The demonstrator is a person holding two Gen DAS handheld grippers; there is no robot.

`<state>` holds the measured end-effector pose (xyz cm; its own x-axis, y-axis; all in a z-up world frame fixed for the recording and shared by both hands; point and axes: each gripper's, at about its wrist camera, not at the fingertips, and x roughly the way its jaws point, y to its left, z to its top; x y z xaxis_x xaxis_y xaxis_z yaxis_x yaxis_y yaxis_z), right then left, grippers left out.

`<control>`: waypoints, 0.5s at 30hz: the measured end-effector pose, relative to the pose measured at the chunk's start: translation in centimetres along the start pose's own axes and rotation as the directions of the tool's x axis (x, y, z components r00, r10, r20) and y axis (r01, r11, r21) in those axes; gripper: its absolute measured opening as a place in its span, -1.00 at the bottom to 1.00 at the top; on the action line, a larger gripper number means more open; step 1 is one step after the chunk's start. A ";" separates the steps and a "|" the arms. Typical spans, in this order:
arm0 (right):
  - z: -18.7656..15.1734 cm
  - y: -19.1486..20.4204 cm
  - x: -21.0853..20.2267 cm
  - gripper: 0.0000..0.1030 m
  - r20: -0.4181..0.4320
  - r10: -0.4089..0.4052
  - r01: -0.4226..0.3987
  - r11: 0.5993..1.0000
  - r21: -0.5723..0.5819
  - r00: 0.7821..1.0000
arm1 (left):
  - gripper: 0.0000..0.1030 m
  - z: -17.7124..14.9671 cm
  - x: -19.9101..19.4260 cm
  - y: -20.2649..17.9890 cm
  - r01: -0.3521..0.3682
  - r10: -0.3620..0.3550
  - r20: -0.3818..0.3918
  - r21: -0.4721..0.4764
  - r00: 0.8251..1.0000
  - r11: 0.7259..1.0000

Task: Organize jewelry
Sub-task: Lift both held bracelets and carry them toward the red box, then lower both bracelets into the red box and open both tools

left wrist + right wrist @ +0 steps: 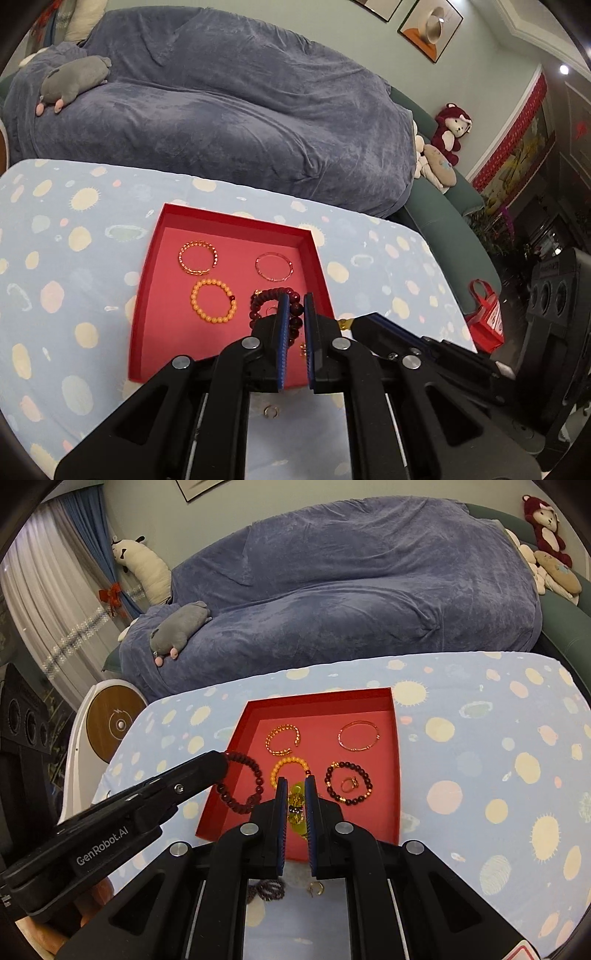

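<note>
A red tray [151, 258] [395, 775] lies on the spotted blue tablecloth. It holds a gold chain bangle [198, 257] [283, 739], a thin gold bangle [274, 266] [359, 736], an orange bead bracelet [213, 301] [291, 764], and a dark bead bracelet [348, 786] with a ring [349, 783] inside it. My left gripper [295, 299] [221, 764] is shut on a dark red bead bracelet [291, 308] [242, 782], held over the tray's left side. My right gripper [295, 782] is shut on a yellow bead bracelet [296, 805] above the tray's near part.
A small ring [270, 412] [316, 888] and a dark beaded piece [267, 888] lie on the cloth near the tray's front edge. A blue-covered sofa [221, 110] with plush toys stands behind the table. A red bag [485, 314] sits to the right on the floor.
</note>
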<state>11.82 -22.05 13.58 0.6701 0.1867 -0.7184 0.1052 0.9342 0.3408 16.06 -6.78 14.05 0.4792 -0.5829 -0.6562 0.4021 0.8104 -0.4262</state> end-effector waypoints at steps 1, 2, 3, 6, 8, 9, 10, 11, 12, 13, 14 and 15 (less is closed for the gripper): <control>0.2 -0.2 0.7 -0.83 -0.007 0.015 -0.015 1.000 0.022 1.000 | -0.85 0.2 0.6 0.5 0.004 -0.004 -0.002 -0.019 1.000 1.000; 0.2 -0.4 1.5 -0.83 -0.014 0.032 -0.031 0.998 0.045 0.999 | -0.85 0.3 1.3 1.0 0.015 -0.015 -0.005 -0.037 1.000 0.999; 0.1 -0.7 2.3 -0.83 -0.024 0.046 -0.044 0.997 0.066 0.999 | -0.85 0.3 2.1 1.7 0.031 -0.032 -0.012 -0.057 0.999 0.998; -1.0 -1.9 5.6 -0.83 -0.089 0.048 -0.037 0.992 0.117 0.995 | -0.85 -0.6 4.9 3.6 0.038 -0.047 -0.073 -0.109 0.996 0.993; -2.0 -2.6 7.5 -0.83 -0.139 0.011 0.004 0.994 0.110 0.990 | -0.85 -1.9 6.8 4.6 -0.031 0.020 -0.125 -0.087 0.992 0.996; -2.7 -2.9 8.3 -0.83 -0.158 -0.015 0.031 0.995 0.098 0.987 | -0.85 -2.6 7.7 5.1 -0.073 0.062 -0.150 -0.069 0.987 0.995; -3.2 -3.2 8.8 -0.82 -0.173 -0.040 0.055 0.995 0.083 0.984 | -0.85 -3.3 8.2 5.6 -0.106 0.096 -0.169 -0.051 0.981 0.993; -3.7 -3.5 9.2 -0.81 -0.182 -0.065 0.078 0.995 0.068 0.981 | -0.85 -3.8 8.6 6.0 -0.131 0.123 -0.178 -0.033 0.976 0.991; -4.0 -3.7 9.4 -0.81 -0.186 -0.091 0.102 0.993 0.050 0.978 | -0.85 -4.3 8.9 6.3 -0.161 0.156 -0.181 -0.014 0.971 0.987; -4.2 -3.8 9.4 -0.79 -0.185 -0.113 0.120 0.992 0.030 0.976 | -0.85 -4.6 8.9 6.7 -0.187 0.185 -0.179 0.003 0.966 0.982; -4.4 -3.8 9.4 -0.77 -0.178 -0.137 0.141 0.990 0.012 0.975 | -0.85 -4.9 8.9 6.9 -0.217 0.217 -0.174 0.017 0.961 0.976; -4.5 -3.9 9.3 -0.74 -0.168 -0.156 0.158 0.987 -0.004 0.973 | -0.85 -5.1 8.8 7.1 -0.252 0.253 -0.165 0.029 0.953 0.967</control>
<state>14.35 -22.60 2.88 0.5126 0.0868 -0.8543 0.2069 0.9531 0.2210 19.22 -5.87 2.06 0.4300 -0.3404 -0.8362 0.2911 0.9290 -0.2285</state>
